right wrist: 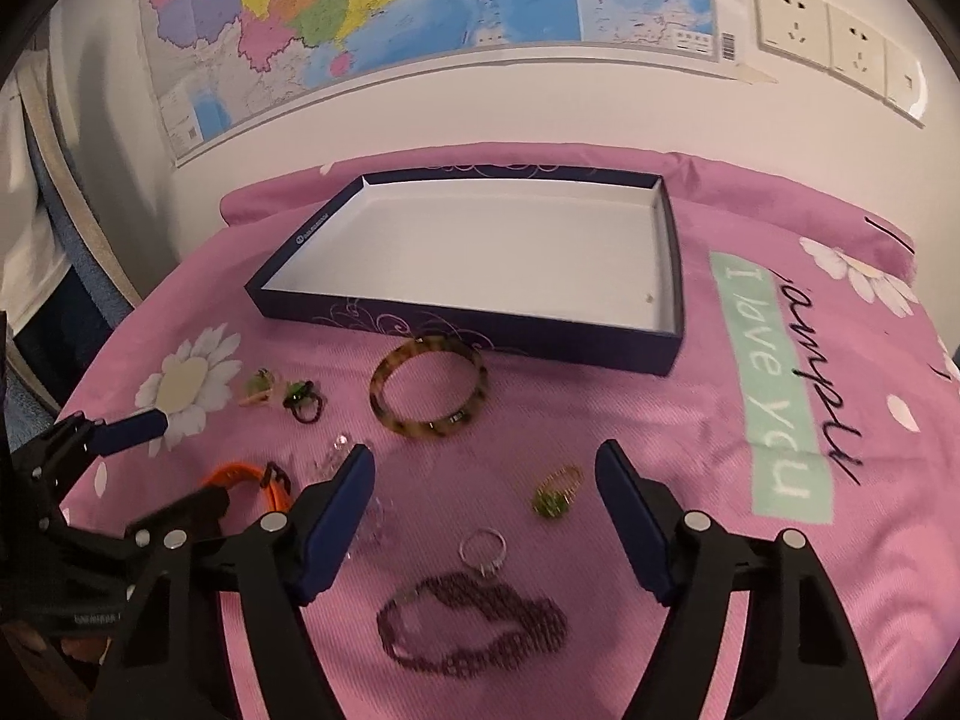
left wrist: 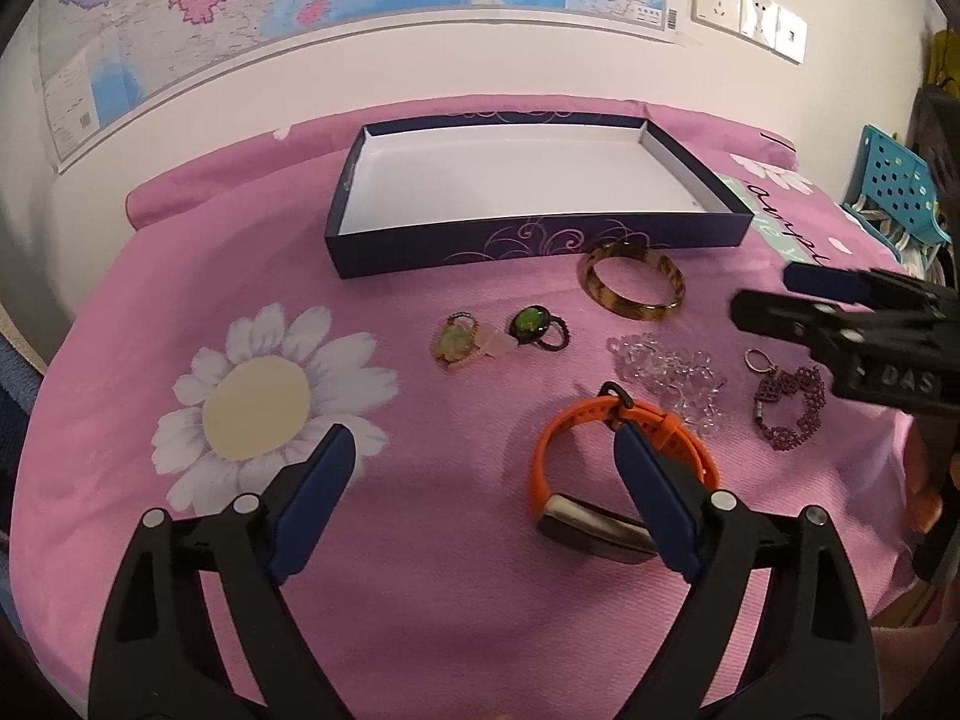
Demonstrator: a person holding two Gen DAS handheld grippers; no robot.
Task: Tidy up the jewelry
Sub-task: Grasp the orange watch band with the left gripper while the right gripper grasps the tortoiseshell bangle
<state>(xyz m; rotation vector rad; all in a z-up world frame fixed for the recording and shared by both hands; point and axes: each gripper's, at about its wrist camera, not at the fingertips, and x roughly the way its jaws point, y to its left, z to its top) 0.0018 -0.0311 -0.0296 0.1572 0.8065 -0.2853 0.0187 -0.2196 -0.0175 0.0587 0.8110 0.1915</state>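
Both tools are spread, nothing pinched. The orange band lies by the left tool's right finger; light and springy, it is best pinched across its strap.

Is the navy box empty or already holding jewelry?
Nearly empty. The navy box shows bare white floor in both views; only a tiny unidentifiable speck sits near its right wall.

A home bedroom, a bed under a pink daisy-print sheet pushed against a white wall, a large coloured map taped above it, wall sockets beside the map, a blue plastic basket at the bedside
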